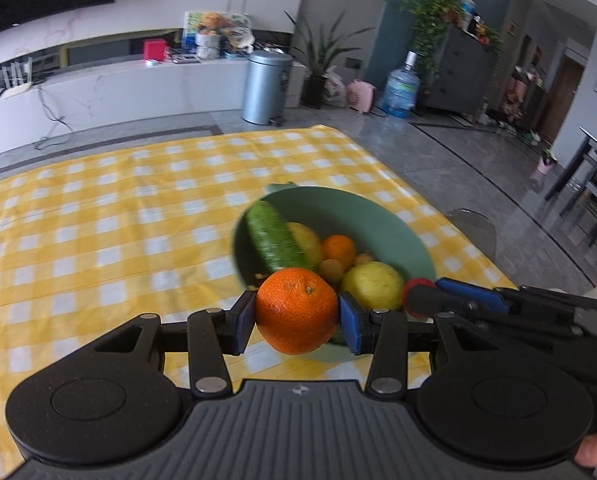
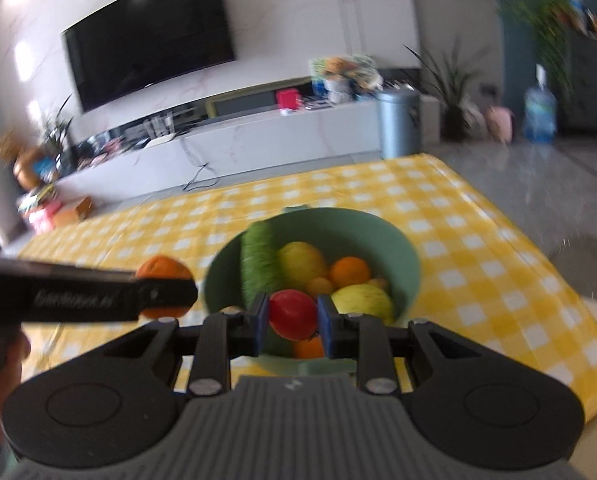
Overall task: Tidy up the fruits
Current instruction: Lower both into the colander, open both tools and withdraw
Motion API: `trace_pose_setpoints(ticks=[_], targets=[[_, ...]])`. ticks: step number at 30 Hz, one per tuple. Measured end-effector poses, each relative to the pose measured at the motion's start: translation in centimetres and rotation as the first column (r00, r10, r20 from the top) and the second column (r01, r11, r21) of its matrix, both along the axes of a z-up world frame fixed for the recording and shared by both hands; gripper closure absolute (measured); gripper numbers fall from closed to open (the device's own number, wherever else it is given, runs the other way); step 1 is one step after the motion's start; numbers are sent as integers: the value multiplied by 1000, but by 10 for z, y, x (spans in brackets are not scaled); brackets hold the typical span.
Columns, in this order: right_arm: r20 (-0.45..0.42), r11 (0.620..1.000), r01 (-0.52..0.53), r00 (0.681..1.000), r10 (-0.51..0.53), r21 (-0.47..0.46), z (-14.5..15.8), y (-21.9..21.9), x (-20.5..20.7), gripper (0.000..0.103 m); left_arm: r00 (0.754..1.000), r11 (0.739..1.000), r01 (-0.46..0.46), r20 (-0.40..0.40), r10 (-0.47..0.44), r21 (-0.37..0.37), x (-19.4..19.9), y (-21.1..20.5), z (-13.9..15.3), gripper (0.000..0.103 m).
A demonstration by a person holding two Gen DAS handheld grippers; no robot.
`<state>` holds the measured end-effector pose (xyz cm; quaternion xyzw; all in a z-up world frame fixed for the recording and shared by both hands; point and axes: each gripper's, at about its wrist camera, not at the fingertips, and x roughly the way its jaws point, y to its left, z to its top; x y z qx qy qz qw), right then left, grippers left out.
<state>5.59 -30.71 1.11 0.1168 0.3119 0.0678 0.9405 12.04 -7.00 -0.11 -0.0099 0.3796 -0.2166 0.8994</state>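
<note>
Fruit rides clamped for carrying: left hand-held gripper (image 1: 297,321) grasps an orange (image 1: 297,310), right hand-held gripper (image 2: 293,323) a red fruit (image 2: 292,315), both near the green bowl (image 2: 394,240) on the checked surface (image 1: 98,220).

Soft daylight fills the room evenly, throwing pale sheen on the grey floor (image 1: 458,160) and a reflected glare patch on the dark television (image 2: 146,44). The left wrist view is mostly sharp, with only the green bowl (image 1: 378,216) and its contents smeared. The right wrist view is blurred throughout, most strongly at its curved, darkened fisheye edges.
</note>
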Motion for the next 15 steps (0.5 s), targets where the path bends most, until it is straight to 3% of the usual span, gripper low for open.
trace_pose_setpoints(ticks=[6,15], targets=[[-42,994,54,998,-50,99,-7,-27,23,81,998,998,59,-12,-59,14,17,-25,-10,53],[-60,991,77,996,-70,110,-16,-40,66,80,991,987,134,-12,-133,92,39,-63,-24,53]])
